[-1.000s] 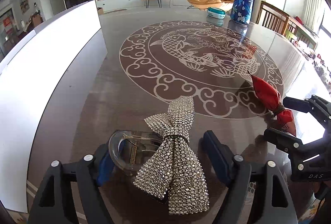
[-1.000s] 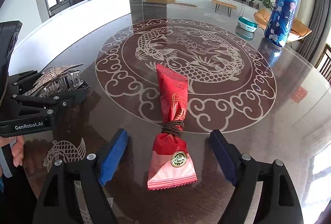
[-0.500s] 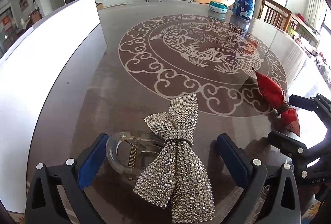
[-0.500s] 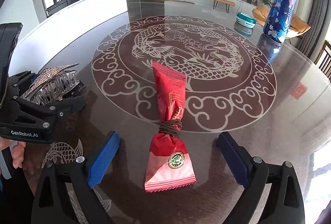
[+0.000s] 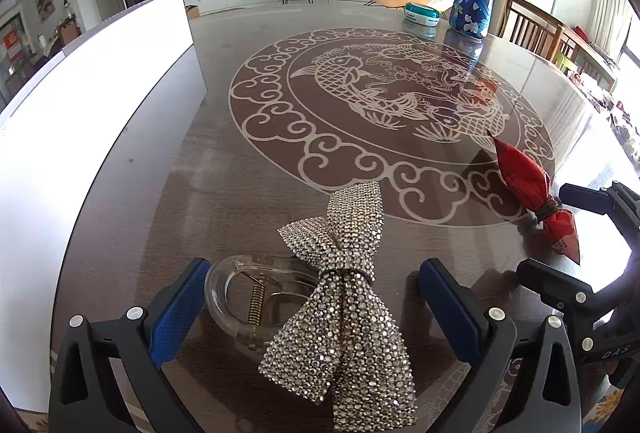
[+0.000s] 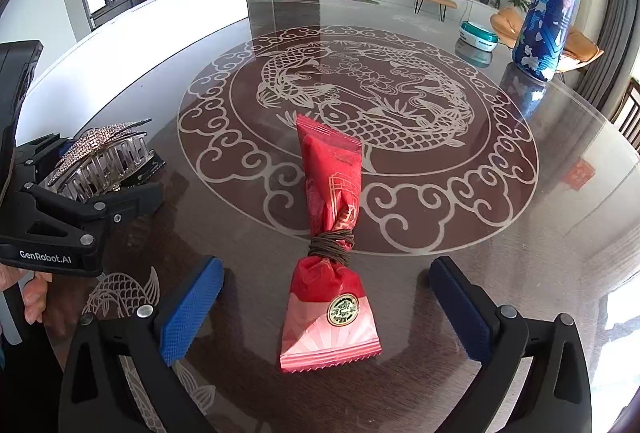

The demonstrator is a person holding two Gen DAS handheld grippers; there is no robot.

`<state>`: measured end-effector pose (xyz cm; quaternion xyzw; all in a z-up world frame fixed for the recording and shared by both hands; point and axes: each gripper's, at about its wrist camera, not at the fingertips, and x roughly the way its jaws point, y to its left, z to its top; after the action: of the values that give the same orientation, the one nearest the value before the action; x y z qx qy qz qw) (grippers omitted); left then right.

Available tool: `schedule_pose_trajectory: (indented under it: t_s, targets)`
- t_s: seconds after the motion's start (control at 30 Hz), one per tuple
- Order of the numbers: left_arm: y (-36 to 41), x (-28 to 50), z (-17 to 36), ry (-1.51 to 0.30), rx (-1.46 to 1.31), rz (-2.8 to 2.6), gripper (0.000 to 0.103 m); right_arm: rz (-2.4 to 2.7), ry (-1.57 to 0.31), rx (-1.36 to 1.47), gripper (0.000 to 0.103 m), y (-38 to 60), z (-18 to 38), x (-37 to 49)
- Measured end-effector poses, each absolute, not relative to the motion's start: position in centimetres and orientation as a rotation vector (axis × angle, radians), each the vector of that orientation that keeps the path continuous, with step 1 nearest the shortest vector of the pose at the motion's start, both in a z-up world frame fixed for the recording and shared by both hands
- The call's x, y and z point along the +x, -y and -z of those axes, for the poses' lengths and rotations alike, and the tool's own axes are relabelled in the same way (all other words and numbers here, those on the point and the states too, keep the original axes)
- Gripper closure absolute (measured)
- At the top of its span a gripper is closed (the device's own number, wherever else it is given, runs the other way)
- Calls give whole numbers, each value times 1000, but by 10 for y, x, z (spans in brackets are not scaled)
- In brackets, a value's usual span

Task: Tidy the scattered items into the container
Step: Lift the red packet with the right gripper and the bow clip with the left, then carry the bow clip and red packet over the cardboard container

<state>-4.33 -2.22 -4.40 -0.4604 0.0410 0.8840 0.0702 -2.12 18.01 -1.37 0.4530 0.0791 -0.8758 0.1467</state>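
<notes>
- Left wrist view: the left gripper [image 5: 316, 307] stands wide open above the dark table [image 5: 248, 169], its blue pads on either side of the rhinestone bow hair clip [image 5: 340, 297] without touching it.
- The clip lies on the near part of the table, its clear claw to the left of the bow.
- The white container [image 5: 100, 105] runs along the left side of the table, apart from the clip.
- Right wrist view: the right gripper [image 6: 326, 307] has its jaws opening, nearly at full spread; the red candy packet [image 6: 332, 233] lies between the pads, untouched.
- The packet, bound with brown cord, rests on the near table with its sealed end nearest.
- A blue bottle [image 6: 546, 13] stands upright at far right.
</notes>
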Motion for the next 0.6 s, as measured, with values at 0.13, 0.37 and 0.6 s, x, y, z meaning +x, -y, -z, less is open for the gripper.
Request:
schedule_pose_trajectory:
  t_s: [0.13,0.37,0.6]
  targets:
    - [22,-43,44,-121,-1385,-2659,0,2520,-229,1305,0,-180,14,-21]
    - [22,-56,41,-199,-1473,-2495,0,2392,-298,1411,0,-177,12,-37]
    - [22,-66,28,-217,-1521,-2417,0,2221,-297,1557,15,-172,-4,-61]
